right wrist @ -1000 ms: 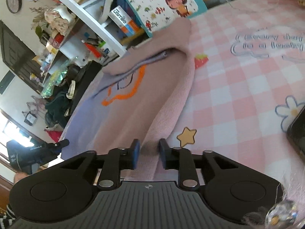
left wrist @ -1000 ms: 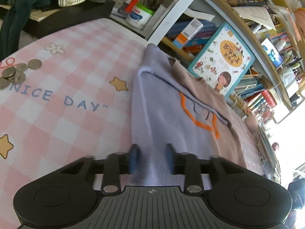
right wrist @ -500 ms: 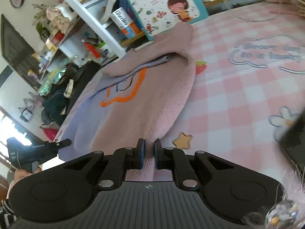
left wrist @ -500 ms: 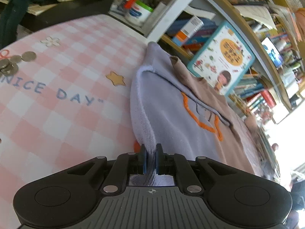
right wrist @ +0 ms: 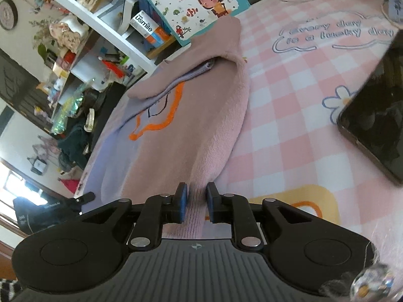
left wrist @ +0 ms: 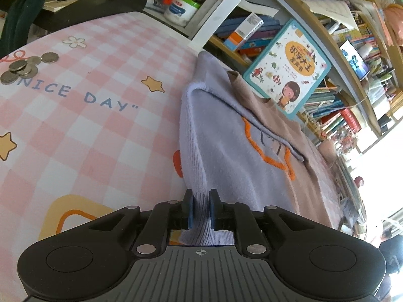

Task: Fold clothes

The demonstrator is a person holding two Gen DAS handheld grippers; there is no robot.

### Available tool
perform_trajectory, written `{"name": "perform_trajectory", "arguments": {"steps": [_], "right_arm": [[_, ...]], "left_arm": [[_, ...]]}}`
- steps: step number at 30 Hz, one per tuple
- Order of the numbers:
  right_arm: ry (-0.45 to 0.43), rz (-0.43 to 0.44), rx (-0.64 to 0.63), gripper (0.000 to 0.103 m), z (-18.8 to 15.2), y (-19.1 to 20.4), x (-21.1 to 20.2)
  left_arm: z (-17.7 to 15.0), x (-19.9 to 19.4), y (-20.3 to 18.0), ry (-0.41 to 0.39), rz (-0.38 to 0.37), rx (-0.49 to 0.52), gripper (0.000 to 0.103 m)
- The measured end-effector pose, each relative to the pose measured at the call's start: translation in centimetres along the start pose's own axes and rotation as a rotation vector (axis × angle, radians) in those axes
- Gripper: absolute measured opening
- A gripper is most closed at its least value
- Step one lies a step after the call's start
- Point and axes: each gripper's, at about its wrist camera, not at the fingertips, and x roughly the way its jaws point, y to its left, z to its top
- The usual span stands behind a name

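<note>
left wrist view gives me one sweater (left wrist: pixel 226 146), half lilac and half mauve with an orange outline stitched on it, lying on the pink checked cloth (left wrist: pixel 75 125) that covers the table. i count one picture book (left wrist: pixel 287 68) leaning on the shelves at the far side, a small pile of coins (left wrist: pixel 22 68) far left, and one white tub (left wrist: pixel 180 10) of pens beyond the table edge. my left gripper (left wrist: pixel 200 207) sits low at the near edge, level with the table, its two blue pads nearly together with the lilac hem pinched between them.

right wrist view shows the same sweater (right wrist: pixel 201 115) from its mauve side, the book (right wrist: pixel 191 2) again at the far edge, plus things the other camera misses: one dark phone (right wrist: pixel 372 130) lying near right on the cloth (right wrist: pixel 289 125), and one round clock (right wrist: pixel 8 13) on the wall far left. the coins and the tub of pens do not appear here. my right gripper (right wrist: pixel 197 203) is also low and level at the near edge, pointing along the sweater's length, pads closed onto the ribbed mauve hem, which bunches up between them.
</note>
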Motion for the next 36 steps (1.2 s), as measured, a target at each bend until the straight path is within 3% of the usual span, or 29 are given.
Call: {"name": "perform_trajectory", "arguments": {"steps": [4, 7, 11, 17, 22, 25, 28, 33, 36], "right_arm": [[-0.005, 0.010, -0.001, 0.015, -0.2, -0.1, -0.2], [-0.008, 0.003, -0.009, 0.009, -0.5, -0.1, -0.3], [0.013, 0.015, -0.016, 0.009, -1.1, -0.2, -1.4], [0.034, 0.079, 0.024, 0.009, -2.7, -0.7, -3.3], [-0.066, 0.231, 0.039, 0.009, -0.8, -0.2, -4.5], [-0.163, 0.330, 0.004, 0.009, 1.7, 0.9, -4.9], [-0.266, 0.402, 0.011, 0.008, 5.2, 1.7, -4.4], [-0.406, 0.407, 0.056, 0.008, 10.7, 1.8, -3.0], [-0.434, 0.385, 0.104, 0.008, 13.4, 1.0, -1.3]], "left_arm": [[0.1, 0.2, 0.3, 0.001, -0.024, -0.013, 0.013], [0.0, 0.2, 0.6, 0.005, -0.035, -0.026, 0.007], [-0.8, -0.6, 0.5, 0.059, -0.062, -0.030, 0.005], [-2.8, -2.1, 1.9, 0.083, -0.140, -0.149, 0.004], [-1.3, -3.0, 1.5, -0.004, -0.323, -0.203, 0.004], [0.7, -2.5, 0.1, -0.118, -0.447, -0.158, 0.004], [2.3, -1.1, -0.9, -0.210, -0.561, -0.184, 0.004], [6.3, 2.0, -2.3, -0.312, -0.576, -0.231, 0.004], [8.4, 3.8, -2.4, -0.336, -0.557, -0.257, 0.004]]}}
